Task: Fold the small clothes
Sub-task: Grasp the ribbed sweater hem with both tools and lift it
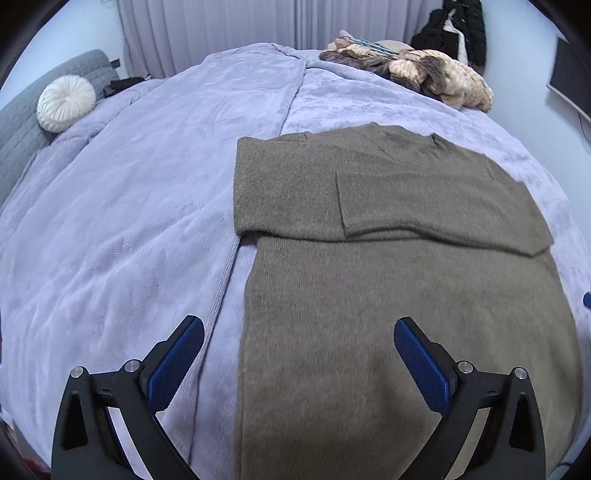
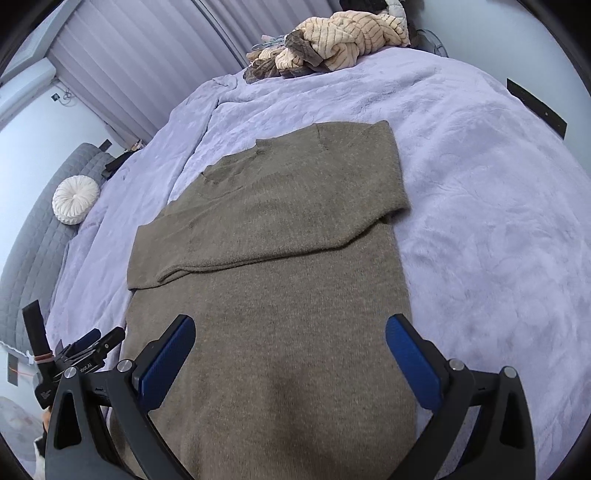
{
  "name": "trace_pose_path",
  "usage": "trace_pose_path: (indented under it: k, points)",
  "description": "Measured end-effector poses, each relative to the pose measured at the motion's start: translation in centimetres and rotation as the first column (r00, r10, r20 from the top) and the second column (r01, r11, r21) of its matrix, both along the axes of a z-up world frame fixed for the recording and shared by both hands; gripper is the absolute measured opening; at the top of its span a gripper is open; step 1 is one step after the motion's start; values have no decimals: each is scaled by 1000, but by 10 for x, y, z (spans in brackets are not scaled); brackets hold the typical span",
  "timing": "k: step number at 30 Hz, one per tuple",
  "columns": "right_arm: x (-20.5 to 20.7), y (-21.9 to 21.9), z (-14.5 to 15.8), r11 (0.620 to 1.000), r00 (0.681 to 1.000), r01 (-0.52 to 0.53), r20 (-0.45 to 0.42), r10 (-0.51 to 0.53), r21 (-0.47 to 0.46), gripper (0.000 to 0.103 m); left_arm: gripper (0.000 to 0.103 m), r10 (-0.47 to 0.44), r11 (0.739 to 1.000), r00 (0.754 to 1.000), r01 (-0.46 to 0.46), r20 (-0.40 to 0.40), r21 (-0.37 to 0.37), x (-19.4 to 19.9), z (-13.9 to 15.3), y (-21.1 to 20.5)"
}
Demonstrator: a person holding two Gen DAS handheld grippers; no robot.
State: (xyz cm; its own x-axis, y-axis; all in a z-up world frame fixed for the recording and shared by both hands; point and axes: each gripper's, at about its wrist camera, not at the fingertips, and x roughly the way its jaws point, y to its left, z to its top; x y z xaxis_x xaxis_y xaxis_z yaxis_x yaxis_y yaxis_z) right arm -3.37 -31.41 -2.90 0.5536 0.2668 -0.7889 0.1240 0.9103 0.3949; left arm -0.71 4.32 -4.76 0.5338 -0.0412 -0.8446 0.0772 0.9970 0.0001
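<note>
A brown knit sweater (image 1: 388, 280) lies flat on the lilac bed cover (image 1: 129, 221), both sleeves folded across its chest, collar at the far end. My left gripper (image 1: 299, 332) hovers open over the sweater's near left edge, one blue pad over the cover, the other over the knit. In the right wrist view the same sweater (image 2: 273, 280) fills the middle, and my right gripper (image 2: 290, 332) stands open above its hem end, nothing between the fingers. The left gripper (image 2: 88, 347) shows at the lower left edge of that view.
A heap of beige and brown clothes (image 1: 417, 70) sits at the far end of the bed. A round white cushion (image 1: 66, 103) rests against a grey quilted headboard (image 1: 22, 122) on the left. Curtains (image 1: 221, 29) hang behind. The bed cover (image 2: 498, 221) spreads wide to the right.
</note>
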Motion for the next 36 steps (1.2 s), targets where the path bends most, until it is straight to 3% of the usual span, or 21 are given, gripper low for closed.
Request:
trace_pose_path:
  k: [5, 11, 14, 21, 26, 29, 32, 34, 35, 36]
  points:
    - [-32, -9, -7, 998, 1000, 18, 7, -18, 56, 103, 103, -16, 1000, 1000, 16, -14, -13, -27, -2, 8]
    - [-87, -21, -26, 973, 1000, -7, 30, 0, 231, 103, 103, -73, 983, 996, 65, -41, -170, -75, -8, 38]
    - [-120, -30, -33, 945, 998, -33, 60, 14, 324, 102, 103, -130, 971, 990, 118, -46, -207, -99, -10, 47]
    - [-172, -44, -39, 921, 998, -36, 53, 16, 389, 102, 103, -285, 919, 951, 236, -121, -317, -143, -22, 52]
    - [-181, -36, -59, 872, 998, -66, 20, 64, 486, 100, 103, -345, 868, 927, 255, -148, -426, -152, -26, 46]
    - [-174, -23, -64, 830, 995, -96, 36, 92, 550, 98, 103, -341, 866, 928, 247, -153, -435, -153, -27, 39]
    - [-167, -6, -68, 787, 990, -133, 46, 132, 602, 92, 103, -329, 859, 932, 230, -150, -457, -154, -25, 38]
    - [-162, 4, -71, 781, 987, -150, 45, 155, 606, 77, 97, -318, 847, 937, 213, -143, -488, -152, -23, 41]
    - [-163, 7, -73, 779, 987, -149, 42, 156, 609, 56, 81, -312, 844, 940, 205, -141, -496, -152, -22, 44]
    - [-161, 8, -75, 770, 987, -145, 38, 155, 622, 28, 70, -309, 844, 940, 200, -146, -497, -151, -23, 45]
